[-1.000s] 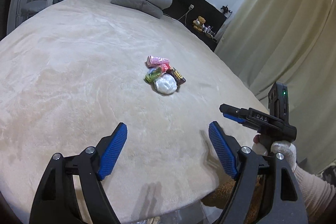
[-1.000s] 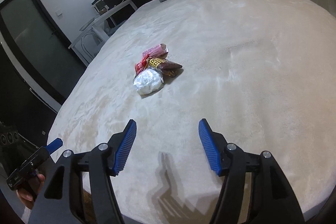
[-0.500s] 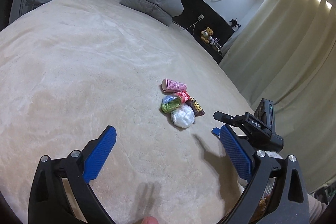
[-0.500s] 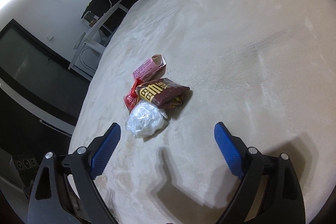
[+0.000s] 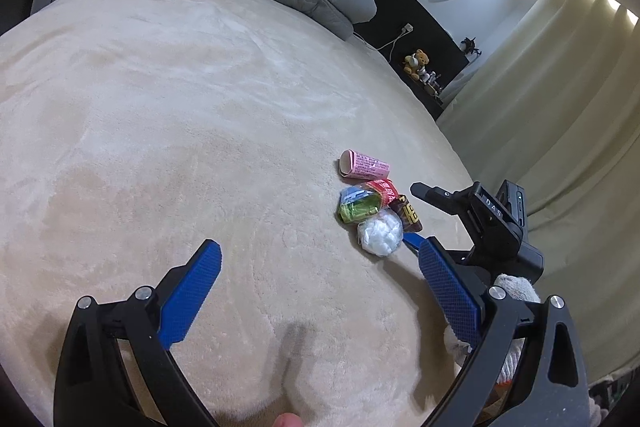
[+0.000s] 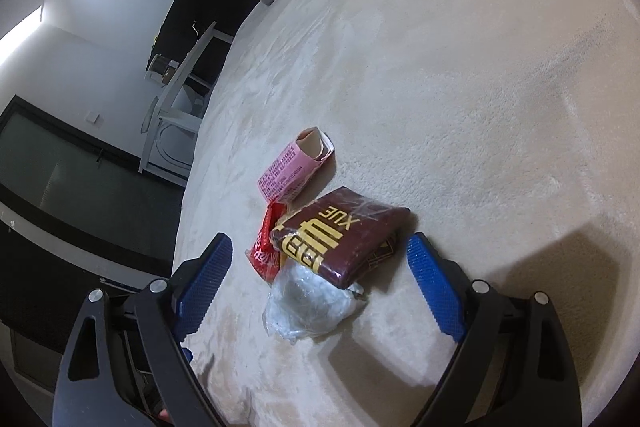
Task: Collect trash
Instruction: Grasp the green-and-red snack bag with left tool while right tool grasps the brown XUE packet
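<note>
From the left wrist, our left tongs (image 5: 316,277) stand spread wide over bare plush bed cover (image 5: 160,131), grasping nothing. The trash pile lies right of them: pink carton (image 5: 365,165), green wrapper (image 5: 356,207), crumpled white plastic wad (image 5: 380,237), with the right tongs (image 5: 416,215) just beside the wad. Only this view shows the green wrapper.

From the right wrist, our right tongs (image 6: 318,269) are closing, pads untouching, around the glossy maroon packet (image 6: 340,237), clear wad (image 6: 310,307) and red wrapper (image 6: 266,247); the carton (image 6: 294,165) lies beyond the maroon packet.
</note>
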The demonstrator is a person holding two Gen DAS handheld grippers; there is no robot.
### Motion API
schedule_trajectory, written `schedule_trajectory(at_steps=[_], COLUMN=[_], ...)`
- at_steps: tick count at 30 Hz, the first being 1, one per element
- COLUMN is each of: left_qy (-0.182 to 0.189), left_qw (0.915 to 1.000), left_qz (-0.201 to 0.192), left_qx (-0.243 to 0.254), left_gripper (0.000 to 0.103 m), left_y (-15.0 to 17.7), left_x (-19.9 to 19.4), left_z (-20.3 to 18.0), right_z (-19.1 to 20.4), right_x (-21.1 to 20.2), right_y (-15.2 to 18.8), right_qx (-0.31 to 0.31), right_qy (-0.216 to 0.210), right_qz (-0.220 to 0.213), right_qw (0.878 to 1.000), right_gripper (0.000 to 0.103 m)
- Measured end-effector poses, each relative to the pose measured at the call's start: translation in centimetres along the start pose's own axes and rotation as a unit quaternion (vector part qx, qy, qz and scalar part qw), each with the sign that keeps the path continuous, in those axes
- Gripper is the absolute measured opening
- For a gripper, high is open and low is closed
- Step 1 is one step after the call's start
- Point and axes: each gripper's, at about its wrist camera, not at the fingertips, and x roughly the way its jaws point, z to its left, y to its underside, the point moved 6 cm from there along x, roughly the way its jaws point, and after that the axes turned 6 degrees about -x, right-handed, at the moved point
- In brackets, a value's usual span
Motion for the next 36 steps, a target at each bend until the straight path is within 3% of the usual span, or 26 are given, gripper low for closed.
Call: schedule_trajectory(at_steps=[3,4,24,30,36], left_qy=[0.002,0.001,-0.001,-0.003,0.02], left_qw=[1.0,1.0,0.9998,0.9994,0.9982], left_qz=[0.002,0.002,0.019,0.033,0.052], left_qx=[-0.005,-0.004,0.001,0.015,0.022], left_gripper=[0.097,0.097,0.097,0.097,0.097], left_y=[0.0,0.0,0.3,0.0,-0.4], left_x=[-0.2,-0.2,1.3,4.0,7.0], left_z=[0.2,0.3,-0.6,-1.7,-3.4], right_z=[-0.3,-0.4,-1.5,-1.6,-1.5], right_x=[0.5,0.6,-2.4,-4.3,-5.9], right_y=[-0.1,-0.2,-0.5,-0.7,-0.9], right_qx=[-0.005,-0.003,-0.023,-0.047,-0.073], right_qy=[0.016,0.017,0.029,0.034,0.04], right_qz=[0.002,0.002,-0.008,-0.012,-0.01], right_qw=[1.0,1.0,0.999,0.998,0.997], right_gripper=[0.069,0.068,0.063,0.063,0.063])
